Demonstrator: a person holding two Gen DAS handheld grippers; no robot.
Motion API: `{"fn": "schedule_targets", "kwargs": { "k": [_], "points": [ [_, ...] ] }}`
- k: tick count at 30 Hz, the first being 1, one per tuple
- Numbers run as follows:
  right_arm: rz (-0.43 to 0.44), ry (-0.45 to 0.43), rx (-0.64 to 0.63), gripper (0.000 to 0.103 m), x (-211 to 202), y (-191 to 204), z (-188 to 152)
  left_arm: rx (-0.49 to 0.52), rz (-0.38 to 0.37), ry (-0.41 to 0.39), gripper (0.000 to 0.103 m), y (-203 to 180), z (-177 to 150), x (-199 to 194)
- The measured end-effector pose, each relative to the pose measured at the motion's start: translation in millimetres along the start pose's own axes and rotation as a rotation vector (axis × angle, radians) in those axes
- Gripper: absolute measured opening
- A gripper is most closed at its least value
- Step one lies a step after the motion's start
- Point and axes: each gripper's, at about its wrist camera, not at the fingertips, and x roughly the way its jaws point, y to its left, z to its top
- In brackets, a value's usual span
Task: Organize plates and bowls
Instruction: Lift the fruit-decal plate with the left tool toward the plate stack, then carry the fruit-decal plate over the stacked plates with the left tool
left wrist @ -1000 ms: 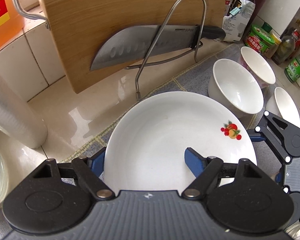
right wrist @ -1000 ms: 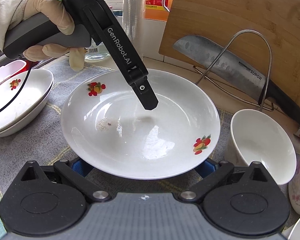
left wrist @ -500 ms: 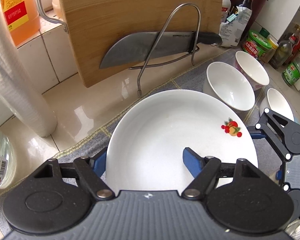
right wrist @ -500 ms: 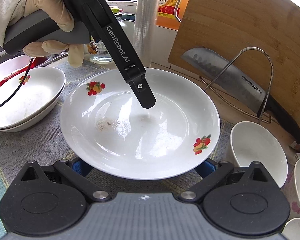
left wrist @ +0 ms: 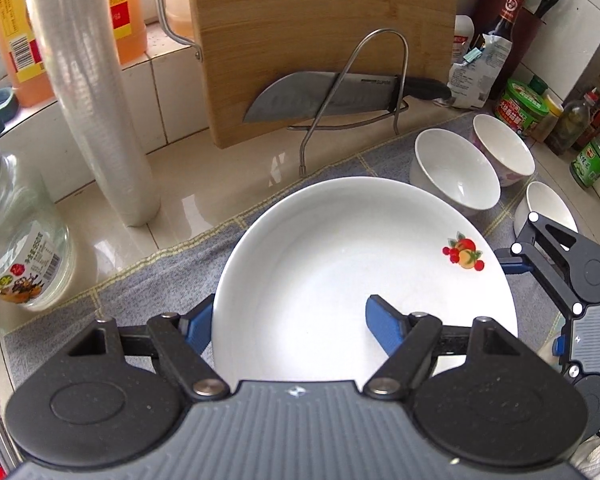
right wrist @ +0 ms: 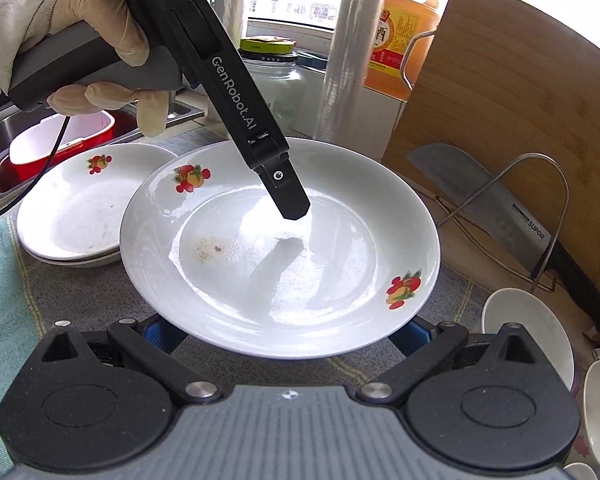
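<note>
A bamboo board (left wrist: 324,44) leans against the tiled wall with a knife (left wrist: 340,94) in a wire rack in front of it. A grey mat (left wrist: 156,280) covers the counter. Above the mat is the plate (left wrist: 340,264), white with fruit prints, gripped on its rim by the left gripper (left wrist: 288,320): one blue finger lies on the plate's inner face, the other below its outer edge, jaws clamped tight on the rim. In the right wrist view the same plate (right wrist: 340,280) sits just ahead of the right gripper (right wrist: 288,328), whose blue fingertips lie under the near rim on both sides; whether they press on it I cannot tell. A gloved hand (right wrist: 80,52) holds the left gripper's handle. Left of the plate, a stack of like plates (right wrist: 72,216) rests on the mat. Right of it stand three white bowls (left wrist: 456,172).
</note>
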Motion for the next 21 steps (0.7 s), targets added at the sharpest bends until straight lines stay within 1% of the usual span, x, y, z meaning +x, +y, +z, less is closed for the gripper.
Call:
{"fn": "schedule_targets", "kwargs": {
  "k": [10, 21],
  "points": [
    [0.06, -0.011, -0.057, 0.103, -8.6, 20.7, 6.6, -0.068, 0.039, -0.024, 0.076, 6.9, -29.5, -24.6],
    [0.133, -0.036, -0.136, 0.103, -8.6, 52.7, 24.2, -0.16, 0.103, -0.058, 0.076, 28.8, -67.8, -58.4]
  ]
}}
